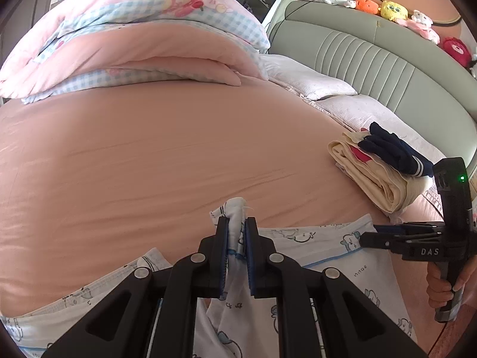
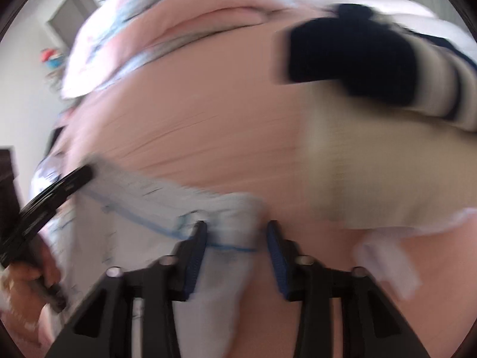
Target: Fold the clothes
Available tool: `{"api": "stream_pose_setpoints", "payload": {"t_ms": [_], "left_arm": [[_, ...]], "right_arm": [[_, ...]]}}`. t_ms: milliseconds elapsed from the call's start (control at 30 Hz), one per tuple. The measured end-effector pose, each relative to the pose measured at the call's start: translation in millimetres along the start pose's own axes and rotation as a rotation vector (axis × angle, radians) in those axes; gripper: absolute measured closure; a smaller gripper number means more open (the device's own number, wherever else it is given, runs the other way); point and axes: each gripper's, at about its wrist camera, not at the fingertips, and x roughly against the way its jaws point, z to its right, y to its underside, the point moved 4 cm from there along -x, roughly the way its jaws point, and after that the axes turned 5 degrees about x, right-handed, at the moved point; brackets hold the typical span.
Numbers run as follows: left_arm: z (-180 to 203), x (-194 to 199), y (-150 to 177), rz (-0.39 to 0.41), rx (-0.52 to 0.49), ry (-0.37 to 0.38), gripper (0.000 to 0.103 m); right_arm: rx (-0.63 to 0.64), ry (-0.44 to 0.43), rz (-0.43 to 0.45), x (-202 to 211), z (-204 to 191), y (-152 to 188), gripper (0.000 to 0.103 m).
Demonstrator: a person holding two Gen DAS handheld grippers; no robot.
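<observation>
A white garment (image 1: 322, 256) with small cartoon prints and blue piping lies on the pink bedsheet (image 1: 149, 149) at the near edge. My left gripper (image 1: 237, 223) is shut on a bunched fold of it, which pokes up between the pads. My right gripper (image 1: 363, 240) reaches the garment's right edge from the side, held by a hand. The right wrist view is blurred. In it the right gripper (image 2: 237, 232) has its jaws apart, with the garment's corner (image 2: 226, 208) between them, lying against the left pad only. The left gripper (image 2: 86, 173) shows at the far left.
A folded cream garment (image 1: 366, 173) with a navy striped piece (image 1: 393, 149) on top sits to the right, near the pillows (image 1: 307, 77). A folded pink duvet (image 1: 134, 44) lies at the back. A grey headboard (image 1: 387, 59) carries plush toys (image 1: 393, 9).
</observation>
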Motion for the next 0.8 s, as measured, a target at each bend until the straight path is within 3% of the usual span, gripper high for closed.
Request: {"api": "stream_pose_setpoints", "payload": {"t_ms": [33,67,167,267,333,433,500,600,633,667,700,800], "left_arm": [[0.7,-0.6,1.0,-0.002,-0.002,-0.006,0.094],[1.7,0.2,1.2,0.001,-0.003,-0.013,0.094],[8.7,12.5,-1.9,0.041,-0.014,0.002,0.094],[17.2,22.6,-7.0,0.074,-0.043,0.064,0.094],[17.0,15.9,-8.7,0.055,-0.061,0.080,0.094],[-0.5,-21.1,-4.8,-0.045,-0.031,0.030,0.092],[-17.5,-40.6,-3.4,-0.104,0.010,-0.064,0.091],[-42.7,-41.0,-11.0,-0.096,0.119,-0.124,0.091],[-47.6,-35.3,-13.9,-0.074,0.142,-0.128,0.091],[-49.0,-28.8,-15.7,-0.056,0.157,-0.107,0.091],[-46.2,-21.9,-16.6,-0.043,0.151,-0.078,0.091],[-14.8,-9.4,-8.1,-0.084,0.002,-0.010,0.091]], "right_arm": [[0.009,-0.010,0.001,-3.2,-5.0,1.3,0.097],[0.017,-0.020,0.002,-6.5,-10.0,2.5,0.098],[0.102,0.111,0.147,28.6,-31.6,-1.7,0.099],[0.195,0.227,0.312,80.0,-50.3,-1.5,0.099],[0.244,0.297,0.349,95.8,-50.1,1.0,0.099],[0.195,0.329,0.220,64.6,-32.6,-4.5,0.099],[0.111,0.344,0.099,40.3,-7.1,-1.0,0.098],[0.033,0.301,-0.020,5.6,14.8,5.1,0.094],[0.043,0.318,0.002,7.7,13.2,2.1,0.091],[0.054,0.335,0.027,10.3,11.4,-1.0,0.079],[0.059,0.337,0.043,15.3,8.5,-3.1,0.075],[0.048,0.307,0.073,30.4,-1.0,-3.3,0.074]]}}
